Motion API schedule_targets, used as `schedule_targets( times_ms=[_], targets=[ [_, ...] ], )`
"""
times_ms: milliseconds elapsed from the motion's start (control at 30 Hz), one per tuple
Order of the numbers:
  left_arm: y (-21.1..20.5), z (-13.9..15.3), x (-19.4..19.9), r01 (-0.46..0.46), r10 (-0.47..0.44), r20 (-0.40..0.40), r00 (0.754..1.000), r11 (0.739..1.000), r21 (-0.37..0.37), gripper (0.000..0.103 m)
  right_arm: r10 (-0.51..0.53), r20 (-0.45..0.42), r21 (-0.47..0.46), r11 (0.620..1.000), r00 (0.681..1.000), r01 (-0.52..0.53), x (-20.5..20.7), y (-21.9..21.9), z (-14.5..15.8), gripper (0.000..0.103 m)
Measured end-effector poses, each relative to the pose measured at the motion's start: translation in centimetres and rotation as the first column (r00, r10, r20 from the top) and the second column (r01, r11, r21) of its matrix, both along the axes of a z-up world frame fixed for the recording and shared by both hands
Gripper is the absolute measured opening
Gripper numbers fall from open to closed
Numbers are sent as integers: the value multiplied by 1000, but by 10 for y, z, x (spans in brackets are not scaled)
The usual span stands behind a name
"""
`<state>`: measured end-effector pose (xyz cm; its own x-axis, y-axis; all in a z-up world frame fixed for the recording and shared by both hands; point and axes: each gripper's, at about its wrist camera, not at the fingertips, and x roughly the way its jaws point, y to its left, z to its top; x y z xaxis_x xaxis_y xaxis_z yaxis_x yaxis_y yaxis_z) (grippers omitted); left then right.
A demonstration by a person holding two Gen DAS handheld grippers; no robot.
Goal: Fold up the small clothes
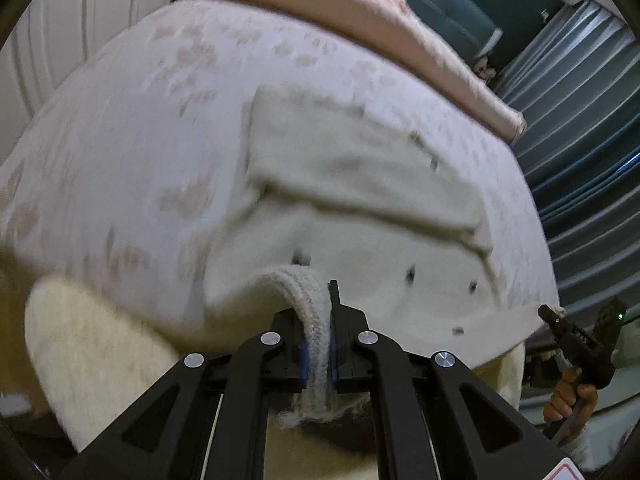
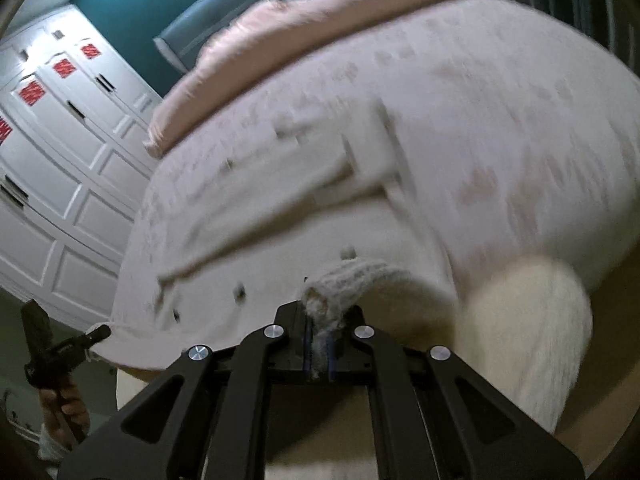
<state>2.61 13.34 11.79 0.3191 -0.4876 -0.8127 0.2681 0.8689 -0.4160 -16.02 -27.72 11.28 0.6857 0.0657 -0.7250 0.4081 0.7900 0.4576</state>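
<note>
A cream knit cardigan (image 1: 360, 184) with dark buttons (image 1: 410, 274) lies partly on the bed, a sleeve folded across it. My left gripper (image 1: 320, 300) is shut on its ribbed hem (image 1: 298, 286), which is lifted off the bed. At the right edge of the left wrist view, my right gripper (image 1: 550, 314) pinches the garment's other hem corner. In the right wrist view the cardigan (image 2: 280, 208) is blurred, and the right gripper (image 2: 320, 312) is shut on a bunch of ribbed hem (image 2: 348, 276). The left gripper (image 2: 102, 332) shows at the far left, clamping the hem corner.
The bed has a pale patterned sheet (image 1: 140, 140), with a pink blanket (image 1: 360, 12) along its far side. A fluffy cream cover (image 2: 532, 320) hangs at the near edge. White wardrobe doors (image 2: 60, 160) stand to one side and blue curtains (image 1: 592, 140) to the other.
</note>
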Motion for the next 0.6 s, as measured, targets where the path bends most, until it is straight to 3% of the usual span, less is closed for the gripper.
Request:
schedule_targets(
  times_ms=[67,167,200,233,300,367,400,433,467,500,533,600],
  targets=[
    [-16,17,33,7,-8,106,994,1000,8,5,-1,80,-73,997,997,7,37,-13,20,4],
    [-46,35,89,-31,19,263,965,999,40,6,-22,167,-72,997,986,34,92,-36,33,6],
    [-58,36,113,-50,36,301,953,998,38,14,-69,193,-72,994,979,84,121,-50,34,10],
    [-67,33,135,-79,61,311,948,996,45,18,-108,201,-72,990,974,125,133,-58,35,24],
    [-73,24,169,-174,162,255,953,984,23,18,-229,238,-53,967,944,248,149,-74,39,44],
    [-70,21,179,-228,224,201,954,974,-2,19,-320,301,40,945,898,323,136,-82,47,56],
    [-64,26,173,-252,250,227,941,968,-20,29,-330,323,71,943,887,324,127,-85,48,65],
    [-59,30,166,-254,251,262,932,967,-24,60,-333,333,84,942,882,324,117,-86,47,67],
    [-54,33,156,-260,252,296,921,965,-11,73,-325,330,76,945,886,318,107,-86,44,67],
    [-45,32,141,-272,251,343,905,962,14,81,-303,297,37,951,906,306,95,-81,34,67],
    [-40,27,129,-262,230,375,898,965,35,81,-288,259,-4,954,922,300,87,-77,24,67],
    [-34,6,114,-219,170,353,920,970,106,81,-280,148,-76,953,948,294,74,-67,-8,67]
  ],
)
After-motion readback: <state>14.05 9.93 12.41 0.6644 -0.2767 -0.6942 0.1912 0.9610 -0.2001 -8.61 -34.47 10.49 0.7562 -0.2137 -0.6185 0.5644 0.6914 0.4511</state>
